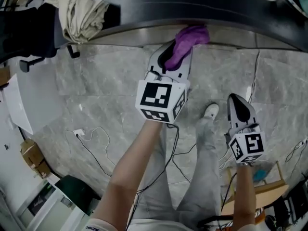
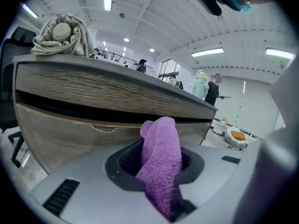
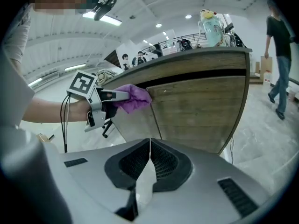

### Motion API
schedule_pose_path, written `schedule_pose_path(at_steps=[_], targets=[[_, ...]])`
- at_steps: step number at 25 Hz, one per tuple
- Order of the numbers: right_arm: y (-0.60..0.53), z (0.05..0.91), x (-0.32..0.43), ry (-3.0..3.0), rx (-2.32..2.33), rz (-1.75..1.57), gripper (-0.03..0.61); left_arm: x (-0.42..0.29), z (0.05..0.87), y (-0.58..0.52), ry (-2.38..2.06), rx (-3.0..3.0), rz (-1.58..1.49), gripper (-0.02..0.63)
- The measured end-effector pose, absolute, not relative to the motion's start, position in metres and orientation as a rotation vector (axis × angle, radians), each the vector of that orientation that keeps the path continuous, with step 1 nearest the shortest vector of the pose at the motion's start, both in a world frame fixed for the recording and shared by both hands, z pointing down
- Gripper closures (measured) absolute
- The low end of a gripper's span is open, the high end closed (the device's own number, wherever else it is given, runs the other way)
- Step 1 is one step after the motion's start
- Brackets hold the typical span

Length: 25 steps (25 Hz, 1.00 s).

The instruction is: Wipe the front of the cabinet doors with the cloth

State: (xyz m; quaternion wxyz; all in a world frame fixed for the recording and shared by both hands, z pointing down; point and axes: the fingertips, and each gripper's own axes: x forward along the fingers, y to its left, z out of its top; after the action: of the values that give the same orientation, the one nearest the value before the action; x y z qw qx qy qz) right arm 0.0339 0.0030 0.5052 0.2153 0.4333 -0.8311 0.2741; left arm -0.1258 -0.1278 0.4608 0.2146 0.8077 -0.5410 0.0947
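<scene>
A purple cloth (image 3: 134, 97) is pressed to the front of the wood-grain cabinet (image 3: 201, 115), touching the left-hand door high up, just under the dark gap below the cabinet top. The left gripper (image 1: 177, 53) has its jaws clamped on the cloth, which bulges up out of them and hangs down over the gripper's grey body; the left gripper view shows the cloth's free end against the door face. A bare forearm (image 1: 134, 167) reaches from the person to this gripper.

The right gripper (image 3: 149, 158) hangs lower and well back from the cabinet, jaws pressed together at the tips with nothing between them, pointed at the doors to the right of the cloth.

On the cabinet top, towards its left end, lies a bundle of beige fabric (image 1: 80, 12). At the cabinet's foot, grey marble floor (image 1: 96, 88) carries loose cables (image 1: 94, 141), and the person's light shoe (image 1: 211, 111) stands a step out from the doors. Past the cabinet's right end a bystander in a dark top (image 3: 280, 55) is walking.
</scene>
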Motion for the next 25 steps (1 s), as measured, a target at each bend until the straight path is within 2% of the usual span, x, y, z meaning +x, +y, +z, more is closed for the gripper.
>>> schedule_pose_path(at_steps=[10, 18, 25], targets=[[0.02, 0.502, -0.103, -2.407, 1.014, 0.762, 0.551, -0.246, 0.463, -0.125, -1.639, 2.18, 0.338, 0.511], [0.016, 0.503, -0.149, -2.404, 0.919, 0.689, 0.551, -0.369, 0.47, -0.106, -1.842, 1.983, 0.294, 0.511], [0.021, 0.512, -0.181, -2.394, 0.934, 0.746, 0.551, -0.434, 0.47, -0.094, -1.942, 1.899, 0.316, 0.511]])
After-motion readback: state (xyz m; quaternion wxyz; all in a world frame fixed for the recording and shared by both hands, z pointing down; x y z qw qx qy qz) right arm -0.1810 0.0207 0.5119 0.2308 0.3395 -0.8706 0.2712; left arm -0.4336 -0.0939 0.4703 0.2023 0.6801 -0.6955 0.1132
